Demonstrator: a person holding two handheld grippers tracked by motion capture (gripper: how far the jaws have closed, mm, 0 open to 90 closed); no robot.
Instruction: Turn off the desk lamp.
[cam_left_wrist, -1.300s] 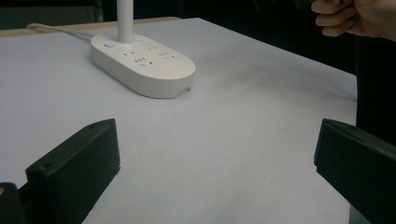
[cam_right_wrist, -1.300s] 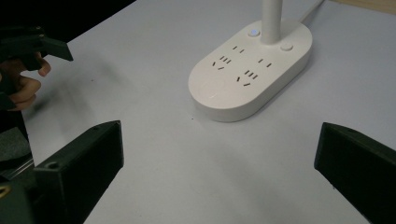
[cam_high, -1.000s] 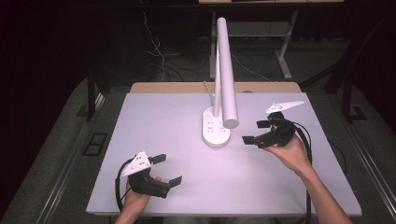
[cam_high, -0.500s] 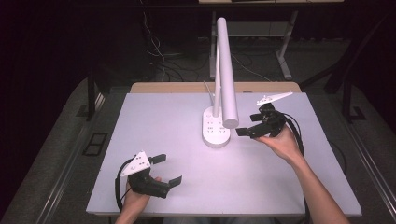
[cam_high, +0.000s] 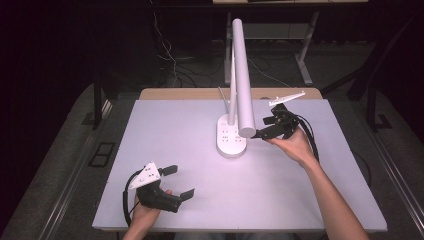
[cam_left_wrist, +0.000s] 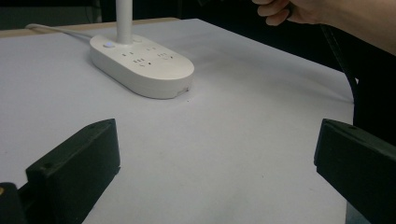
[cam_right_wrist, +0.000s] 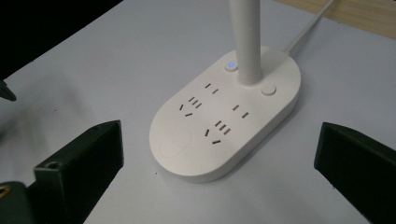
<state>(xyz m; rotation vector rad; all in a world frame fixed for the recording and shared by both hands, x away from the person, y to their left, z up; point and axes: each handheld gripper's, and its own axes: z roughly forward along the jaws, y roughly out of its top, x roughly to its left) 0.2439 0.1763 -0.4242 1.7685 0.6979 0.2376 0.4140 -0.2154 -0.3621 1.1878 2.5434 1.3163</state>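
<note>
- My right gripper (cam_high: 267, 129) sits at about 2 o'clock on the table (cam_high: 170, 130), held up off the surface just beside the lamp base (cam_high: 231, 136), at the base's 3 o'clock side. Jaws spread wide, nothing between them.
- In the right gripper view the two black jaws stand far apart at the bottom corners and the lamp base (cam_right_wrist: 224, 133) lies between and beyond them, not touched.
- The lamp base is a white oval slab with socket slots on its top face. It rests flat a little right of table centre, toward 1 o'clock.
- A small lit blue button (cam_right_wrist: 230, 66) shows on the base, touching distance from the foot of the lamp stem (cam_right_wrist: 245, 42); a plain round button (cam_right_wrist: 268, 90) sits on the stem's other side.
- The stem rises upright from the far end of the base. The long white lamp head (cam_high: 241, 75) runs from 12 o'clock back toward me and hangs over the base in the high view.
- A white cord (cam_right_wrist: 310, 23) leaves the base toward the far wooden table edge.
- My left gripper (cam_high: 176, 181) rests at about 7 o'clock, near the front table edge, well apart from the lamp. Jaws parted, empty.
- In the left gripper view the base (cam_left_wrist: 142, 65) lies ahead at 11 o'clock, bare table between it and the jaws; the right hand (cam_left_wrist: 299, 11) shows at the top edge.
</note>
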